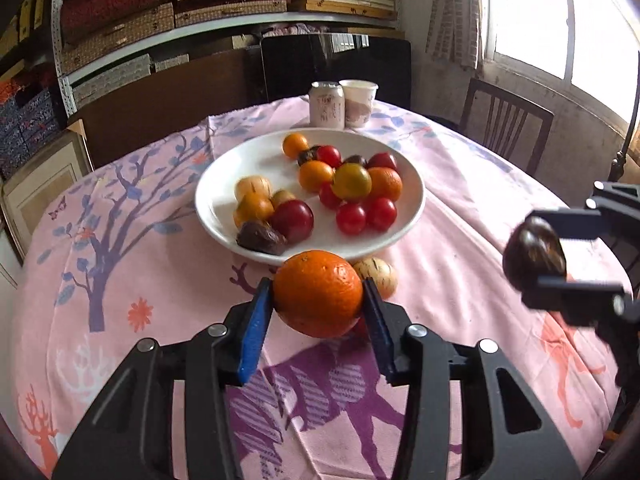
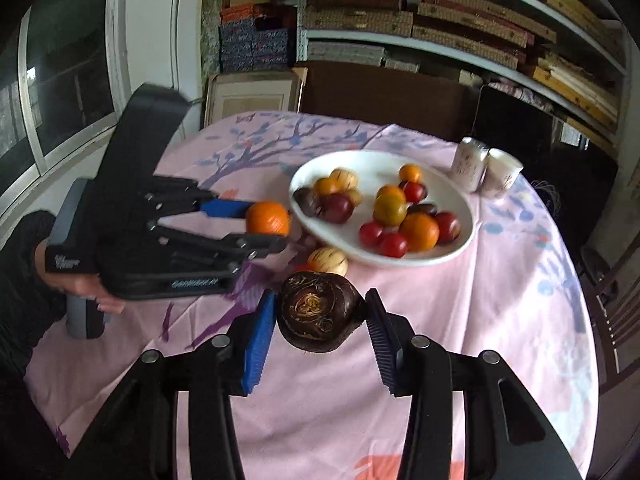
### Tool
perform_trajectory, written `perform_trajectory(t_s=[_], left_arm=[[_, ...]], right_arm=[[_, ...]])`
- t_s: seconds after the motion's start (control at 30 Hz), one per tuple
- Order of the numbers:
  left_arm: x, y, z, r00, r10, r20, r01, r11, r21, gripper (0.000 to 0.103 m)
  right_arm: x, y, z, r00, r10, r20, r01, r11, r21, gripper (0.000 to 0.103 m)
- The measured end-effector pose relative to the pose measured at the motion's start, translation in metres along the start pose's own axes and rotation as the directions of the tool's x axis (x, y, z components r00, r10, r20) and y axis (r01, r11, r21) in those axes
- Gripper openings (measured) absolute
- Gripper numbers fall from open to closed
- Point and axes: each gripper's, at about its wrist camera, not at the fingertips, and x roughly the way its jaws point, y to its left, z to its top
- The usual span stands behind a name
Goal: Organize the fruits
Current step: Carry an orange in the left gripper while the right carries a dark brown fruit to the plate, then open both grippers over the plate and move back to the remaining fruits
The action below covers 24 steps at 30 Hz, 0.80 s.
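Both tools are gripping fruit above the counter. Left tool clamps a round orange with pebbled, glossy skin between its ribbed blue pads, just in front of the near rim of the white plate. Right tool holds a dark brown, hard-looking fruit whose face shows tan, swirling marks; its pads press on both sides.

Writing on the side of the left tool, seen from the right wrist view, is too blurred to read. Print on the pale can and the paper cup at the far edge cannot be read either.

The plate is smooth, shallow and round, and carries small shiny red fruits, oranges and yellow-green ones, a cream fruit with dark stripes and a wrinkled brown date-like piece. One more striped cream fruit lies on the counter, just beside the plate's near rim. A pink cloth printed with purple trees and deer covers the counter.
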Motion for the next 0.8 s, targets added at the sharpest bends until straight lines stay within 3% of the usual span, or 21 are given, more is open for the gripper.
perform_trajectory(t_s=[0.17, 0.33, 0.43, 0.47, 0.5, 0.53, 0.57, 0.7, 0.8], left_arm=[[0.015, 0.016, 0.044, 0.994, 0.1, 0.053, -0.099, 0.995, -0.017, 0.044], [0.06, 0.032, 0.075, 0.992, 0.127, 0.021, -0.126, 0.99, -0.055, 0.044], [0.076, 0.042, 0.086, 0.99, 0.126, 0.055, -0.119, 0.986, -0.116, 0.046], [0.077, 0.044, 0.087, 0.989, 0.128, 0.072, -0.118, 0.985, -0.13, 0.061], [0.076, 0.045, 0.087, 0.977, 0.196, 0.082, -0.184, 0.973, -0.139, 0.077], [0.074, 0.046, 0.086, 0.96, 0.264, 0.09, -0.25, 0.958, -0.139, 0.089], [0.07, 0.048, 0.084, 0.958, 0.265, 0.106, -0.249, 0.958, -0.142, 0.098], [0.044, 0.049, 0.063, 0.982, 0.169, 0.085, -0.158, 0.979, -0.127, 0.098], [0.021, 0.034, 0.033, 0.99, 0.126, 0.058, -0.123, 0.991, -0.048, 0.098]], right_arm=[[0.04, -0.045, 0.044, 0.999, -0.035, 0.034, 0.033, 0.997, 0.071, 0.046], [0.106, -0.075, 0.066, 0.999, -0.03, -0.02, 0.032, 0.989, 0.143, 0.046], [0.131, -0.086, 0.076, 0.998, -0.039, -0.04, 0.046, 0.983, 0.177, 0.046], [0.137, -0.088, 0.078, 0.998, -0.04, -0.051, 0.049, 0.982, 0.18, 0.057], [0.14, -0.089, 0.08, 0.997, -0.039, -0.062, 0.049, 0.984, 0.172, 0.073], [0.14, -0.092, 0.079, 0.997, -0.056, -0.055, 0.064, 0.982, 0.175, 0.082], [0.139, -0.096, 0.077, 0.997, -0.066, -0.04, 0.072, 0.98, 0.183, 0.098], [0.111, -0.094, 0.054, 0.996, -0.084, -0.038, 0.089, 0.983, 0.16, 0.099], [0.091, -0.079, 0.029, 0.997, -0.046, -0.067, 0.055, 0.989, 0.134, 0.099]])
